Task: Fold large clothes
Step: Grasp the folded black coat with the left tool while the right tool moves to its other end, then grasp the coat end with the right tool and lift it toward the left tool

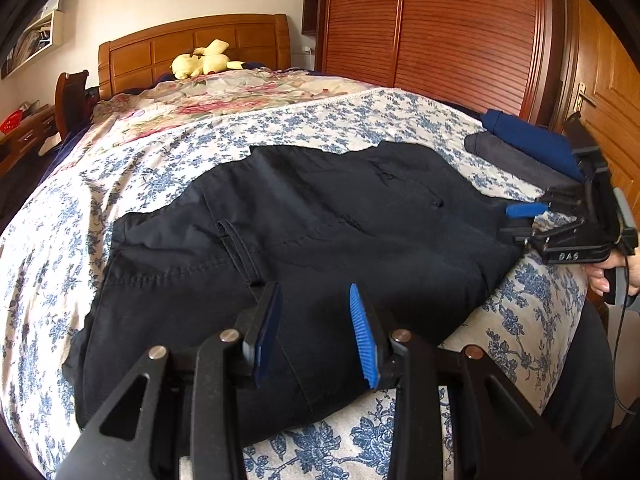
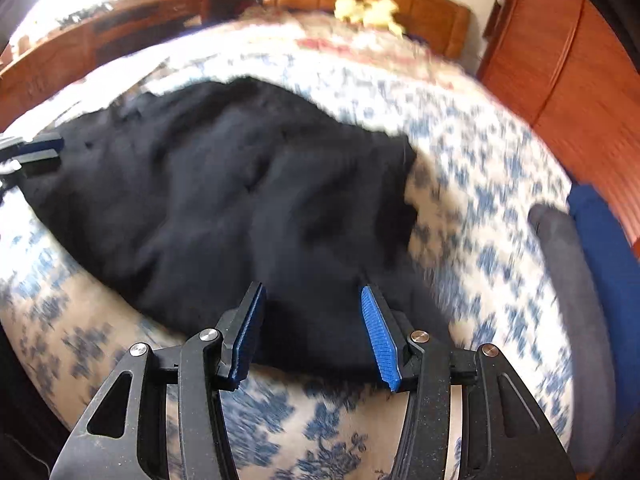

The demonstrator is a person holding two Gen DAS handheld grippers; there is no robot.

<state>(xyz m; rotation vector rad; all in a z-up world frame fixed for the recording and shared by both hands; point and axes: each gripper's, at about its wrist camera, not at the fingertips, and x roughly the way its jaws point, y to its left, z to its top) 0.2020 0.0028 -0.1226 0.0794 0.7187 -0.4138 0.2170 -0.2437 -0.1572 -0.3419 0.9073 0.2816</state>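
Black cotton trousers [image 1: 304, 240] lie spread flat on my blue-flowered white bedspread [image 1: 280, 120], long axis running across me from left to right, belt loop and seams facing up. Going left to right: my left gripper [image 1: 316, 332] hangs over the near hem of the cloth, its blue ribbed pads [image 1: 362, 336] standing well apart and closed on nothing — the fabric sits just beyond and beneath them, not pinched. Whether the tips brush the cloth I cannot tell.

My right gripper [image 2: 312, 332] hovers at the garment's right end, jaws likewise wide apart and empty; its view is smeared by motion. Beyond it, near the bed's right edge, sits a stack of folded grey and navy clothes [image 1: 528, 148].

Both hands seem about equally near an edge — I judge the next move is to pinch the near side at both ends.
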